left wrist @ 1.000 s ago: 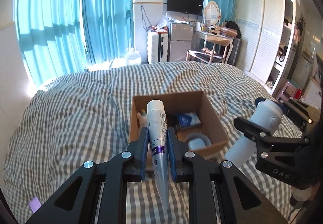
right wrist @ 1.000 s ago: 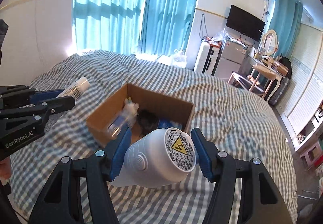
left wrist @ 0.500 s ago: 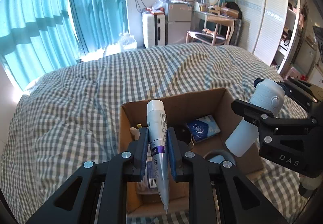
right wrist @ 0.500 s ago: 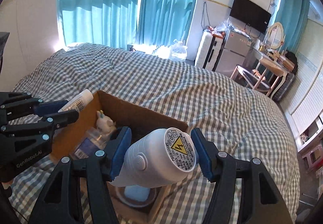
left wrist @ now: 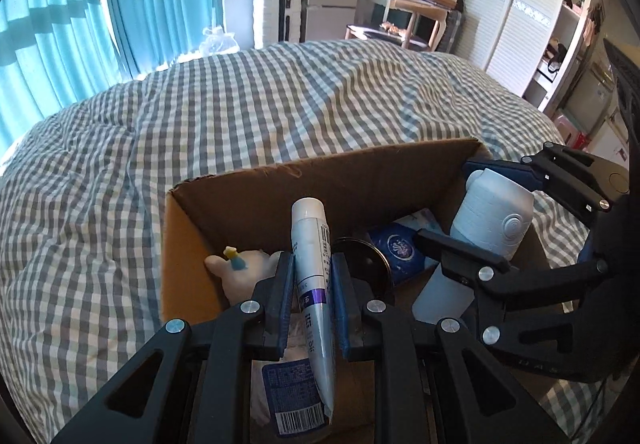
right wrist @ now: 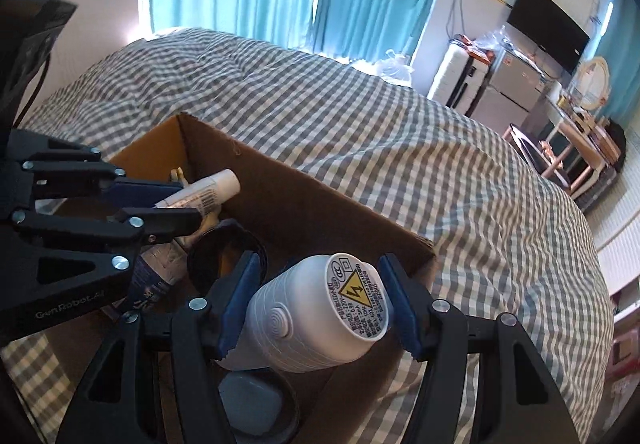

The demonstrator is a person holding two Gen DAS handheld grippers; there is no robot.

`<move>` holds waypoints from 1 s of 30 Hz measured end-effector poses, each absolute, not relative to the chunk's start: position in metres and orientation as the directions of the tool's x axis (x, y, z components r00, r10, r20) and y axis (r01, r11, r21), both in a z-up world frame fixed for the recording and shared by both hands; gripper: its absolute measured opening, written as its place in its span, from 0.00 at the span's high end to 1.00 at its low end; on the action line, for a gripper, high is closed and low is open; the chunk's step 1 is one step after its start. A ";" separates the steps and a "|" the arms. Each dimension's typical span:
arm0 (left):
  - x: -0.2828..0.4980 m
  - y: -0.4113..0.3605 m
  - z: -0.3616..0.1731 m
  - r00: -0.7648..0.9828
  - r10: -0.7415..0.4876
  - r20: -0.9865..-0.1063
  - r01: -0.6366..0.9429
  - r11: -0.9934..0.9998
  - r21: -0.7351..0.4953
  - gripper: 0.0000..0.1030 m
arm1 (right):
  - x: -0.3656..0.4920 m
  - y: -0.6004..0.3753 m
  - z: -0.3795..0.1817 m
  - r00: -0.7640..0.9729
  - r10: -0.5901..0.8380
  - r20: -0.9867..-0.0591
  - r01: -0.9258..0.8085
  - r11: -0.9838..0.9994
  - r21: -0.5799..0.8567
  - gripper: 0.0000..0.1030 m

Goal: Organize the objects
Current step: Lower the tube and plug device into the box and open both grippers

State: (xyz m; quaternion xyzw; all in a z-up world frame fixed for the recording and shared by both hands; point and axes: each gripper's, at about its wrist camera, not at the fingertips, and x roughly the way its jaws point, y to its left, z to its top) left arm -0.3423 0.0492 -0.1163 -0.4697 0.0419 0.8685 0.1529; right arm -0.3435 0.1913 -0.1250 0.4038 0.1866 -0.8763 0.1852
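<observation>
Tube [left wrist: 310,244], soft and light, sits pinched mid-body in the left tongs [left wrist: 311,298] above the box [left wrist: 320,173]; right tongs [right wrist: 316,306] clamp the rigid, probably slippery white device [right wrist: 320,318] around its ribbed barrel, also over the box.

"GenRobot.AI" – left tool [right wrist: 168,199]; "220V", shock sign – white appliance [right wrist: 320,312].

We see a brown cardboard box [left wrist: 320,179] on a grey-and-white checked bedspread [left wrist: 240,99], teal curtains [left wrist: 120,3] behind; a white tube [left wrist: 312,244] with a purple band, a white bottle [right wrist: 316,312] bearing a yellow warning triangle.
</observation>
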 end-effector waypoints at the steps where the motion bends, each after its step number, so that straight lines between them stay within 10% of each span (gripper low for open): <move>1: -0.345 0.050 -0.118 -0.499 0.224 -0.837 -0.305 -0.950 -0.072 0.82 | -0.343 0.190 -0.127 -0.600 -0.178 -0.780 0.484 -0.857 -0.176 0.40; 18: -0.348 0.049 -0.128 -0.462 0.229 -0.857 -0.312 -0.946 -0.085 0.78 | -0.337 0.190 -0.131 -0.589 -0.207 -0.781 0.513 -0.842 -0.164 0.38; 25: -0.333 0.039 -0.110 -0.499 0.250 -0.830 -0.305 -0.947 -0.102 0.35 | -0.325 0.196 -0.112 -0.614 -0.196 -0.765 0.482 -0.860 -0.166 0.27; 30: -0.320 0.036 -0.084 -0.537 0.256 -0.804 -0.319 -0.944 -0.087 0.25 | -0.311 0.205 -0.093 -0.640 -0.178 -0.747 0.454 -0.873 -0.180 0.22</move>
